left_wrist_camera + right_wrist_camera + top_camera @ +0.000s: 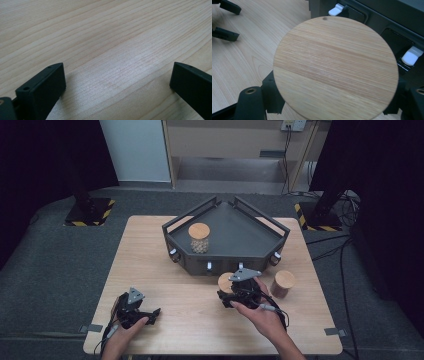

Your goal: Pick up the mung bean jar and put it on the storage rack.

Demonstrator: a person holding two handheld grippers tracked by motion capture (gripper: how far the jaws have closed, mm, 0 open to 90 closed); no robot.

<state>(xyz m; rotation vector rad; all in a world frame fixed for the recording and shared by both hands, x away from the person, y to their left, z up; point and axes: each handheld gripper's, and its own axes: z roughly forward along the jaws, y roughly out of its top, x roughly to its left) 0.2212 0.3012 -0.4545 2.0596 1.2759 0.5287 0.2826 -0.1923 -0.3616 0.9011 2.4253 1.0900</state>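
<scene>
A jar with a round wooden lid (335, 66) stands on the wooden table (190, 295) just in front of the dark tray (240, 236). My right gripper (334, 100) is shut on this jar (225, 281), its jaws tucked under the lid's edge on both sides. A person's hand holds that gripper (229, 290). The left gripper (152, 315) rests at the near left of the table, open, with bare wood between its jaws (117, 80). It also appears far off in the right gripper view as the open left gripper (227, 21).
Inside the tray stands a second jar (199, 238) with a wooden lid and pale contents. A third lidded jar (283, 283) stands on the table right of my right gripper. White latches (412, 55) line the tray's front wall. Grey floor surrounds the table.
</scene>
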